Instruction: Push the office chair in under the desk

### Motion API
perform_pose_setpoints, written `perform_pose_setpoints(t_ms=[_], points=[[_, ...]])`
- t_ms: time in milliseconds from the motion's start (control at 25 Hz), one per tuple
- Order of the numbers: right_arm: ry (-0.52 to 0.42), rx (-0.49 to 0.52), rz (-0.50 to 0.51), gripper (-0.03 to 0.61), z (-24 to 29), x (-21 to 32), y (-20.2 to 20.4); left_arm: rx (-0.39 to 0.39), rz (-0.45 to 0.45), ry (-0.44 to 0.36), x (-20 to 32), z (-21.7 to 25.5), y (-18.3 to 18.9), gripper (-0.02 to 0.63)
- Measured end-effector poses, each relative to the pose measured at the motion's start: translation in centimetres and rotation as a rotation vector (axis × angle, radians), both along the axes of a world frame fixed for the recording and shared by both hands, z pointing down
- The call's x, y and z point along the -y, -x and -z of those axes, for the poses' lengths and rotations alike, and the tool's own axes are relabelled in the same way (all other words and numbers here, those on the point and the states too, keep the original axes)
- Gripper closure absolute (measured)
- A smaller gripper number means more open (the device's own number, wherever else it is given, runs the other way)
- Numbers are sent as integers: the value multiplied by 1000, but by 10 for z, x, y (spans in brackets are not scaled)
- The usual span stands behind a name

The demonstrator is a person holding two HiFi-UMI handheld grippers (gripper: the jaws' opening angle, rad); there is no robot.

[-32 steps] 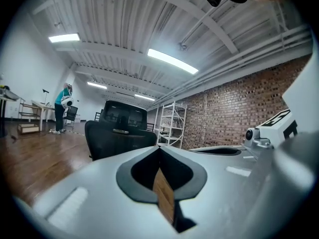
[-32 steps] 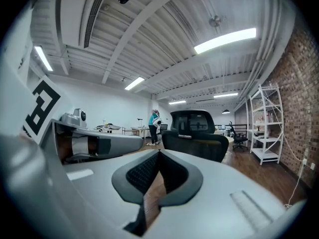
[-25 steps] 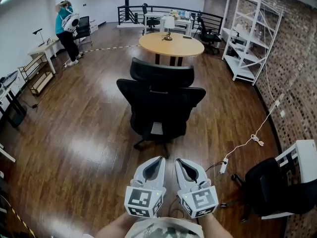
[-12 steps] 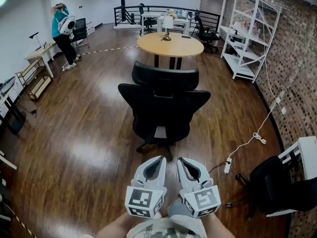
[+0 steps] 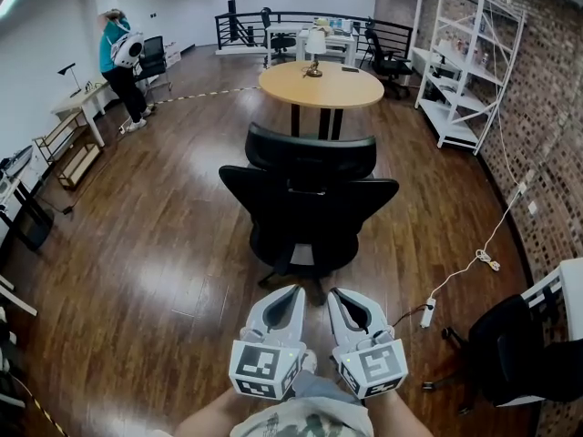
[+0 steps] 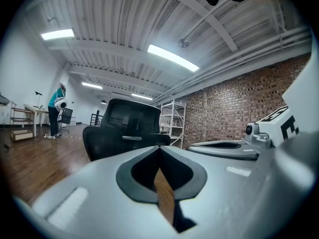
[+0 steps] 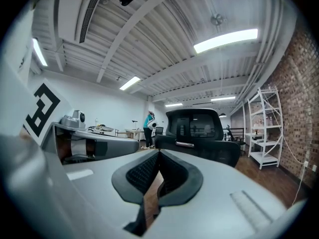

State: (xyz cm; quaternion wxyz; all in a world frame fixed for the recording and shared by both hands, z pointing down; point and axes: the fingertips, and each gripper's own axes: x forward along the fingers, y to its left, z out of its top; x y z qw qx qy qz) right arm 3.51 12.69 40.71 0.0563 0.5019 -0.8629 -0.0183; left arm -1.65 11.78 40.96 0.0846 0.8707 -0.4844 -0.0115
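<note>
Starting at the bottom centre of the head view, the left gripper [image 5: 290,291] and right gripper [image 5: 337,293] sit side by side. Each has its jaws pressed together on nothing, and both point level at what lies ahead. Held closed and paired like this, they probably serve as two blunt noses for shoving rather than gripping. Just above them, in mid-frame, the black office chair [image 5: 305,209] stands with its back towards the grippers, near but not touching them, so the push has not begun. Its back is the broad face to lean on, and both gripper views show it filling the middle distance. Beyond the chair, in the upper centre, is the round wooden desk [image 5: 321,85] with a small lamp [image 5: 315,42] on top; the chair is not yet under it. A person [image 5: 118,57] stands at the far upper left. No brand or lettering is readable; only the black square patterns on each marker cube [image 5: 266,369].
</note>
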Motion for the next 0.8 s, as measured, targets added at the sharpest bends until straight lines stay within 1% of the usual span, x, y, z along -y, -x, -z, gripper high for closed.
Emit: perform_pose_setpoints(t_ms=[560,800], points=[[-19,27,49,578,6,91,-6,42,42,-17,92,9,-4,597],[-14,32,72,578,11,128,-18,58,55,-24,129,15,-9,595]])
